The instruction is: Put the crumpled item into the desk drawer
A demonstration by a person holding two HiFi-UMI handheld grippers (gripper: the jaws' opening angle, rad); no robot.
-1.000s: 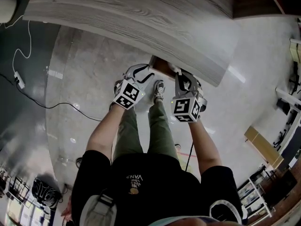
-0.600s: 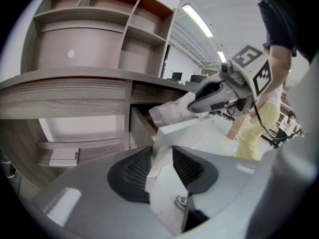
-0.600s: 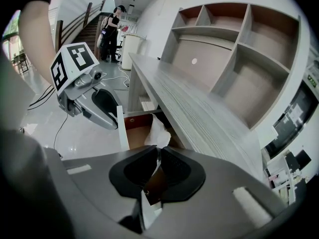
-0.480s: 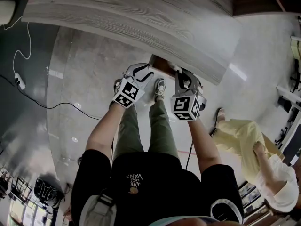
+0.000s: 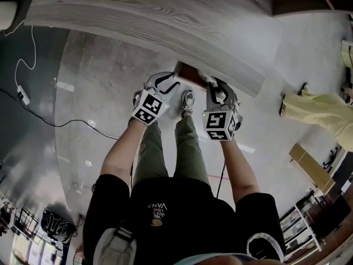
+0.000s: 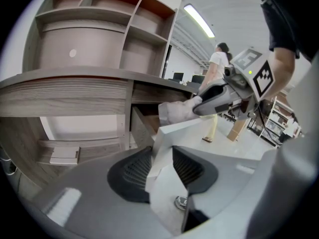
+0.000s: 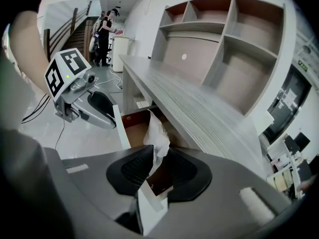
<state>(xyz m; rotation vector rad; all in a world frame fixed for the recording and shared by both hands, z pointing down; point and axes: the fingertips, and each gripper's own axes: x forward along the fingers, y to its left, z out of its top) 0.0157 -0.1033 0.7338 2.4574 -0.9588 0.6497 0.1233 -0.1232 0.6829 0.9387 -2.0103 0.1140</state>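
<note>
While looking straight down in the head view, can spot both grippers side by side at the near edge of the grey wood desk (image 5: 165,21), tucked in at the open drawer (image 5: 186,73), brown inside. Got the left gripper (image 5: 165,82) with jaws clamped tight on the white drawer front (image 6: 192,130), no gap on either side of the panel. Then the right gripper (image 5: 213,87), at 3 o'clock of the left one, jaws squeezed onto the crumpled item (image 7: 155,133), a white wad of paper or thin plastic, can't tell which. Wad sticking out past the jaw tips at the drawer mouth, just above and behind the drawer front, clear of the drawer bottom as far as can be seen. Open wooden shelves (image 6: 99,14) up above the desk. Way off at 3 o'clock in the head view, somebody else (image 5: 314,108) in yellow trousers on the shiny floor (image 5: 94,93).
</note>
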